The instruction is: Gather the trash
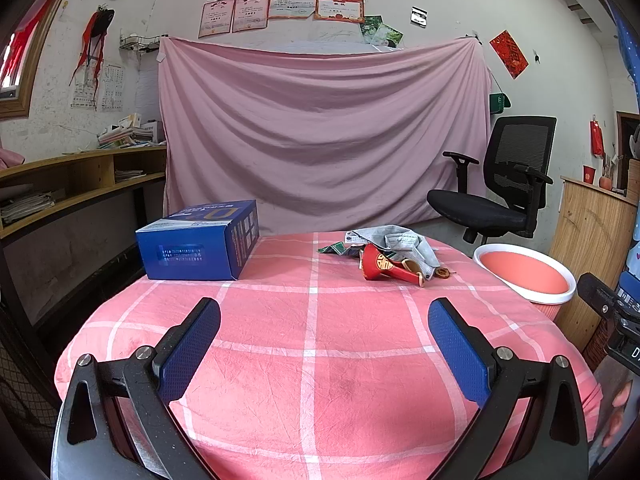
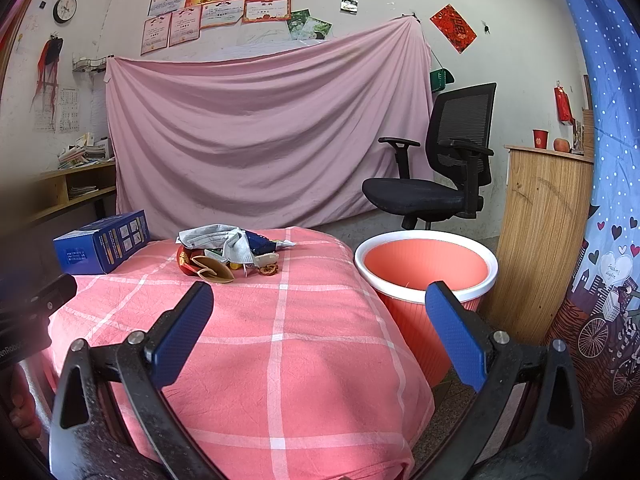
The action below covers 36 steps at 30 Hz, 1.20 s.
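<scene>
The left gripper (image 1: 324, 344) and right gripper (image 2: 320, 336) hover with jaws spread wide and nothing between them, low over a table draped in a pink checked cloth (image 1: 320, 360). The trash pile (image 1: 390, 254), a crumpled grey mask, wrappers and a red paper cup, lies at the far side, well apart from a blue box (image 1: 200, 240). A coral wastebasket (image 2: 426, 268) stands just beside the table's right edge, before a black office chair (image 2: 440, 176) and a pink sheet (image 1: 320, 132) hung on the wall.

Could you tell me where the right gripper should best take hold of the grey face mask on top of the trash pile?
Probably the grey face mask at its raised, crumpled middle fold, coming from above. It drapes over the red paper cup, topmost in the pile. The open right gripper could pinch that ridge without disturbing the wrappers underneath.
</scene>
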Each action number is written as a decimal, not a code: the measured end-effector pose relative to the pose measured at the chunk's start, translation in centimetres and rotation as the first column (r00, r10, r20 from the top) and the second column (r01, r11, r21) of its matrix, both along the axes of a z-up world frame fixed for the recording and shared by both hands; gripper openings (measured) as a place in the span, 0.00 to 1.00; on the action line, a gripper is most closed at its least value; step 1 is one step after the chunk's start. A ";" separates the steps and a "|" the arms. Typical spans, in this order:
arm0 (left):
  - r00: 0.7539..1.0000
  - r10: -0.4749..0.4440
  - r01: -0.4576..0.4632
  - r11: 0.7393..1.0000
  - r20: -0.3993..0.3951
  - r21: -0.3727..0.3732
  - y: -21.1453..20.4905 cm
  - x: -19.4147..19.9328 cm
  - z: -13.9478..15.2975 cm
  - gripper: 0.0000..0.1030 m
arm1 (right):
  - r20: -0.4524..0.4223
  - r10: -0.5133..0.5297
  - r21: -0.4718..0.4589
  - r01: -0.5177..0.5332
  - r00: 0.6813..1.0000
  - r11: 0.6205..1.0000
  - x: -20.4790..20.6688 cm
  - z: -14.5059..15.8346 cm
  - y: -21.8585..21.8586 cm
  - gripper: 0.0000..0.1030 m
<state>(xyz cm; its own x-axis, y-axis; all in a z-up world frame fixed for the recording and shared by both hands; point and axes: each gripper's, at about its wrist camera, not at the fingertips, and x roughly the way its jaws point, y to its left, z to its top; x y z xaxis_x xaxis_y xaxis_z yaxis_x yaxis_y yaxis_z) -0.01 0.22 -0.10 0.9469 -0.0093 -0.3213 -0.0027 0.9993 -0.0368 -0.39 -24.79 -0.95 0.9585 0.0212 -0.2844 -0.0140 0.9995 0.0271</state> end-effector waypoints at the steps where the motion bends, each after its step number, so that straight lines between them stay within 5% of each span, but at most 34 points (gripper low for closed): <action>1: 1.000 0.000 0.000 1.000 0.000 0.000 0.0 0.0 0.0 0.99 | 0.000 0.000 0.000 0.000 1.000 1.000 0.0 0.0 0.0 1.00; 36: 1.000 0.000 0.000 1.000 -0.007 0.000 -0.2 -0.2 -0.1 0.99 | 0.008 0.006 0.004 -0.006 1.000 1.000 -0.1 0.1 0.1 1.00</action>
